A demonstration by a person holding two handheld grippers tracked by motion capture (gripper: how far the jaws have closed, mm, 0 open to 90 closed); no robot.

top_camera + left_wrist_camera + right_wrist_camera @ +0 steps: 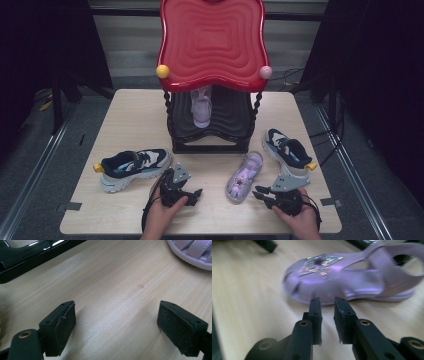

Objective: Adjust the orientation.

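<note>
we are working shoes onto the rack (210, 127), and we judge the job about a quarter done: one lilac sandal (201, 107) is already standing on the black lower shelf, while its mate (244, 176) is lying on the table (135, 115) in front of the rack, between our two hands. the left sneaker (131, 168) and right sneaker (287, 150) are also waiting on the table, one to each side. our right gripper (263, 193) is pointing at the loose sandal from just beside its toe, jaws nearly together with a thin gap between them and nothing in it; in the right gripper view the sandal (352, 277) is blurring, so we are probably moving, though we cannot tell whether the tips are touching it. our left gripper (192, 195) is resting low over bare wood, jaws wide apart and holding nothing. the red top tier is hiding the back of the lower shelf, and the left gripper view is cutting the sandal down to a strip of straps (192, 251).
</note>
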